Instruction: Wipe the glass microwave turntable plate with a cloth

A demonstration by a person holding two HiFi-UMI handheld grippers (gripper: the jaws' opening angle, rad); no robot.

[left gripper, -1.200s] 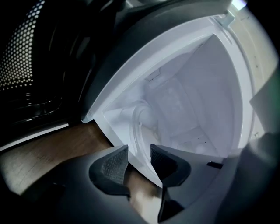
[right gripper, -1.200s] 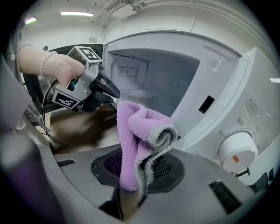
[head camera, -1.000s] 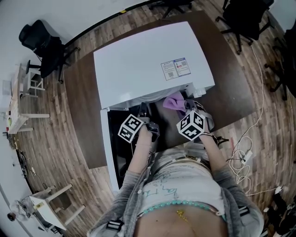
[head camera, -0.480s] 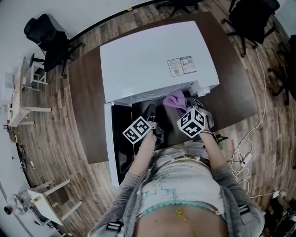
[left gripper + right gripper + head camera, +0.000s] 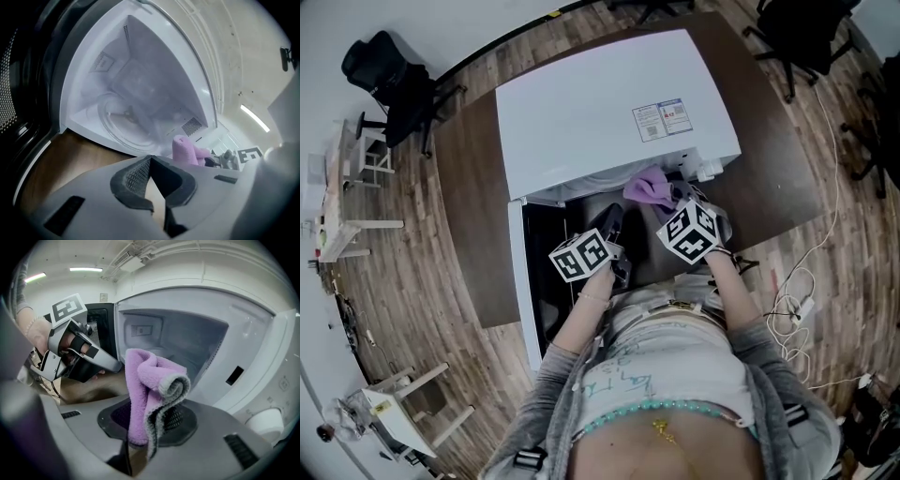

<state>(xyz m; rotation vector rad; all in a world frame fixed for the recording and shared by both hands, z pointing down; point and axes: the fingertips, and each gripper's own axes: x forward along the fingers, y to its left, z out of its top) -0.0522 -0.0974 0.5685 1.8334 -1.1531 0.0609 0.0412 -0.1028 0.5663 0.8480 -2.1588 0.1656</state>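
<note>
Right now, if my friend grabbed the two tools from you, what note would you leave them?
Left tool: shut and empty; its jaws have just been closing, with nothing between them.
Right tool: shut on the purple cloth, held in front of the open microwave.
The plate lies inside the microwave; neither tool touches it.
Done: door open, cloth gripped.
Left: wipe the plate.
</note>
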